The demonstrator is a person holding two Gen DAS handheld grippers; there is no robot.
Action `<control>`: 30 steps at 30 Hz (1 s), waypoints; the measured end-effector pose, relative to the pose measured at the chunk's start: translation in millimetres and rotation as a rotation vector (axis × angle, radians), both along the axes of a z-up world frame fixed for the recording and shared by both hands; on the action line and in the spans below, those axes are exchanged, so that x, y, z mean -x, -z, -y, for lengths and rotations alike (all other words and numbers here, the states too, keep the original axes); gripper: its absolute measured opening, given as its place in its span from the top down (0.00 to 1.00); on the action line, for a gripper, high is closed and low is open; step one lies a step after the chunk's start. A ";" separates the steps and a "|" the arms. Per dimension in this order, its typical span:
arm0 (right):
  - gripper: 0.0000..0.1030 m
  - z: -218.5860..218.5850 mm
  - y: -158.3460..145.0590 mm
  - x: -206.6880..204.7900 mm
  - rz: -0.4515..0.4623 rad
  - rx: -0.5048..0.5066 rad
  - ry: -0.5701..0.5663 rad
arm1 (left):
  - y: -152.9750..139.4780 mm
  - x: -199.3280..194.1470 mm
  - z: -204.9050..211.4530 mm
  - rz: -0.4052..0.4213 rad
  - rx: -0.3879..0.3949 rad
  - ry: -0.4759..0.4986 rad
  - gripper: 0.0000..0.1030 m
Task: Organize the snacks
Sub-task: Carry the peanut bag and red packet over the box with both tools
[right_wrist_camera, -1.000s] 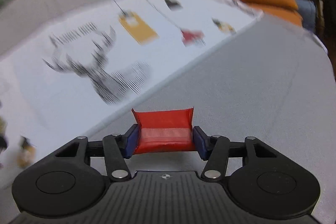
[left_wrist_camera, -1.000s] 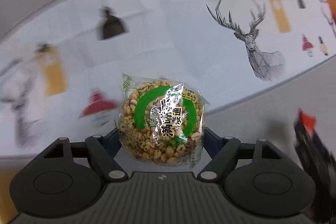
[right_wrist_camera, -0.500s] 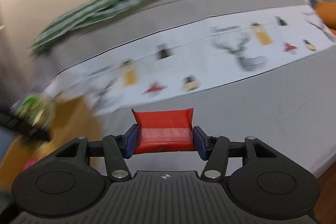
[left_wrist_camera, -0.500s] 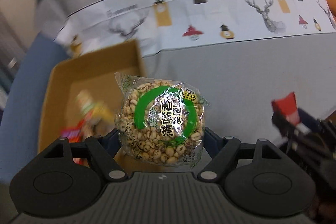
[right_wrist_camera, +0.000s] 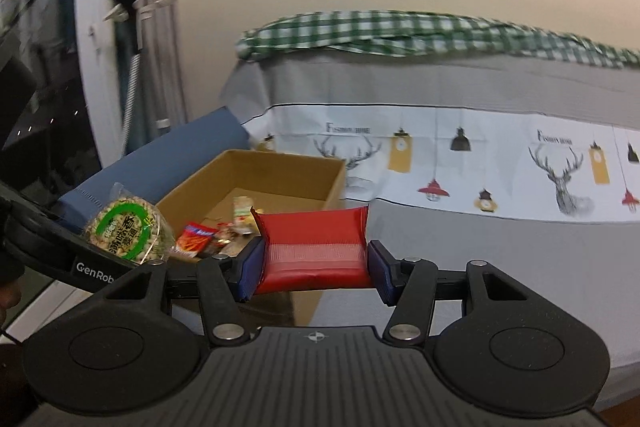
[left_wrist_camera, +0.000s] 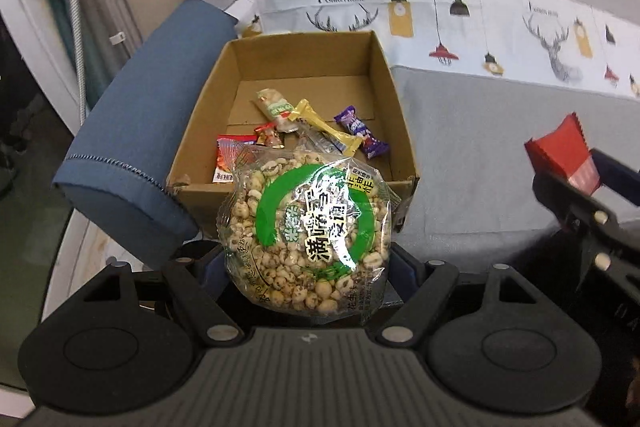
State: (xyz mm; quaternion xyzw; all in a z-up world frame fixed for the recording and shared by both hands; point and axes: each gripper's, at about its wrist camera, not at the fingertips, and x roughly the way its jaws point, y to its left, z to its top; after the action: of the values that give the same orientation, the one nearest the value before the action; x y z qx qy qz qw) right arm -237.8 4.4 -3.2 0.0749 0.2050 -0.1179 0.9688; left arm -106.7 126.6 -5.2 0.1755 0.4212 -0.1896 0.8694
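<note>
My left gripper (left_wrist_camera: 306, 267) is shut on a round puffed-grain snack pack with a green ring (left_wrist_camera: 306, 231), held just before the near wall of an open cardboard box (left_wrist_camera: 394, 83). The box holds several small wrapped snacks (left_wrist_camera: 320, 131). My right gripper (right_wrist_camera: 314, 269) is shut on a red snack packet (right_wrist_camera: 314, 249), held to the right of the box above the grey sofa seat. The right gripper with its red packet (left_wrist_camera: 560, 151) shows at the right edge of the left wrist view. The left gripper's pack (right_wrist_camera: 124, 229) shows in the right wrist view, left of the box (right_wrist_camera: 332, 187).
The box stands on a grey sofa seat (left_wrist_camera: 480, 155) beside a blue armrest (left_wrist_camera: 136, 147). A white cloth with deer and lamp prints (left_wrist_camera: 480, 23) covers the backrest, with a green checked cloth (right_wrist_camera: 400, 35) on top. A door and floor lie to the left.
Both grippers have swung left from the printed cloth toward the box, each keeping its snack. The box has come into full view in front of the left gripper.
</note>
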 end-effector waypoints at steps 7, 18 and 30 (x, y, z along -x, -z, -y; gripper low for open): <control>0.45 -25.5 -11.6 6.7 0.011 0.076 -0.032 | -8.5 9.9 -11.6 0.022 0.049 0.000 0.19; 0.45 -27.9 -8.0 3.5 -0.014 0.081 -0.023 | -2.7 5.2 -11.0 0.013 0.053 0.011 0.19; 0.45 -28.9 7.4 -24.1 -0.096 0.065 -0.052 | 19.4 -25.2 -10.3 -0.065 0.033 -0.009 0.19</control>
State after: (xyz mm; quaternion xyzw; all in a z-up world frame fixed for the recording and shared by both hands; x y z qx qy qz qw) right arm -213.7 33.3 -10.6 0.0322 0.2490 -0.1027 0.9625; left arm -81.5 136.9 -24.6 0.1527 0.4468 -0.1982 0.8589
